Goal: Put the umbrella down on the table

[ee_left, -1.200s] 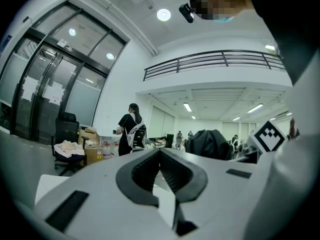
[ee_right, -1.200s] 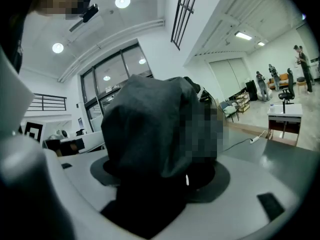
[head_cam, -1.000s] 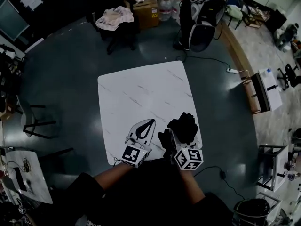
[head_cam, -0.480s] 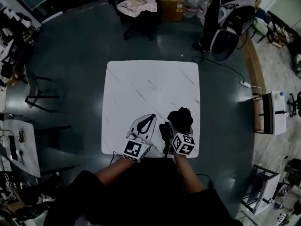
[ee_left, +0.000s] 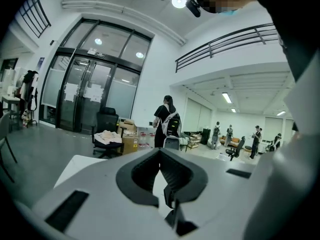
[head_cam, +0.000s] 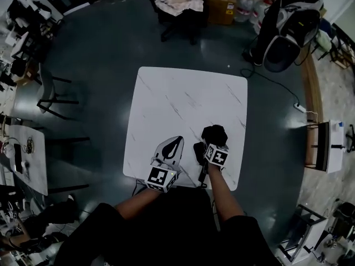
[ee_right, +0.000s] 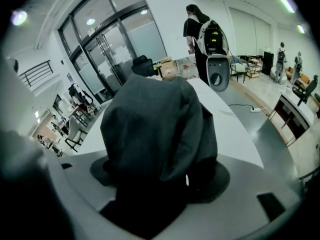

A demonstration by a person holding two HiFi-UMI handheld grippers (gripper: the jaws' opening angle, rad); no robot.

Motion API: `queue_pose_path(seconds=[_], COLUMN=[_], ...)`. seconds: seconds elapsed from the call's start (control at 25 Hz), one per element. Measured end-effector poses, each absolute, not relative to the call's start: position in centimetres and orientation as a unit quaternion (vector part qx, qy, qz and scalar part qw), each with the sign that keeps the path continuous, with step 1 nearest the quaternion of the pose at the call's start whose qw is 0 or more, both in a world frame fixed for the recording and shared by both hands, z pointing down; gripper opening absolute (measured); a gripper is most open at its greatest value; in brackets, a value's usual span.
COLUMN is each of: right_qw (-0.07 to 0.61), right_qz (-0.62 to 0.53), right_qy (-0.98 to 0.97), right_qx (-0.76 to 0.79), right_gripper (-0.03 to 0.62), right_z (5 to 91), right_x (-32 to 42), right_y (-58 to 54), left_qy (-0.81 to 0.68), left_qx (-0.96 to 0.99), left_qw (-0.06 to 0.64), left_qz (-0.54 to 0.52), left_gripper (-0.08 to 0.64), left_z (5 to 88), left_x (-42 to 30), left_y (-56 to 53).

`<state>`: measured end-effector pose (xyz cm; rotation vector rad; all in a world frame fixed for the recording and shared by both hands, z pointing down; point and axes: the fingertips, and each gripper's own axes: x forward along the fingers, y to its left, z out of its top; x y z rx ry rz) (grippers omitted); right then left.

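Note:
A black folded umbrella [head_cam: 214, 134] hangs over the near right part of the white marble table [head_cam: 183, 98]. My right gripper [head_cam: 209, 144] is shut on it. In the right gripper view the umbrella's dark fabric [ee_right: 159, 129] bulges up between the jaws and hides the fingertips. Whether the umbrella touches the tabletop cannot be told. My left gripper [head_cam: 176, 142] hovers over the near edge of the table, left of the umbrella. Its jaws are shut with their tips meeting and hold nothing [ee_left: 160, 152].
Dark floor surrounds the table. A chair with cloth on it [head_cam: 178, 3] and a cardboard box [head_cam: 224, 4] stand beyond the far edge. A person with a backpack [head_cam: 288, 21] stands at the far right. A black chair [head_cam: 52, 90] is at the left, a power strip [head_cam: 302, 108] at the right.
My right gripper has carried the umbrella a little farther in over the table. The left gripper has stayed near the front edge. The head camera has shifted, so the table sits more to the right.

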<state>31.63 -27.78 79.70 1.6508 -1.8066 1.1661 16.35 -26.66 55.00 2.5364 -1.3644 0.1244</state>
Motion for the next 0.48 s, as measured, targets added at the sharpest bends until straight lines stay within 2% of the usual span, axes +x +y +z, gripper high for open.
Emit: queue_pose_path(seconds=[0.12, 0.48], right_qw=[0.246, 0.274], right_qz=[0.428, 0.437], right_qy=[-0.639, -0.625], right_qx=[0.590, 0.585], right_gripper=[0.344, 0.345], right_z=[81.8, 84.2], right_x=[31.3, 30.8], right_y=[-27.8, -28.1], left_qy=[-0.482, -0.492], left_qx=[0.865, 0.860], left_qw=[0.132, 0.128], left_qz=[0.045, 0.037], left_gripper=[0.007, 0.006], left_z=[55.5, 54.6], left_x=[15.3, 12.7], left_y=[-27.0, -26.3])
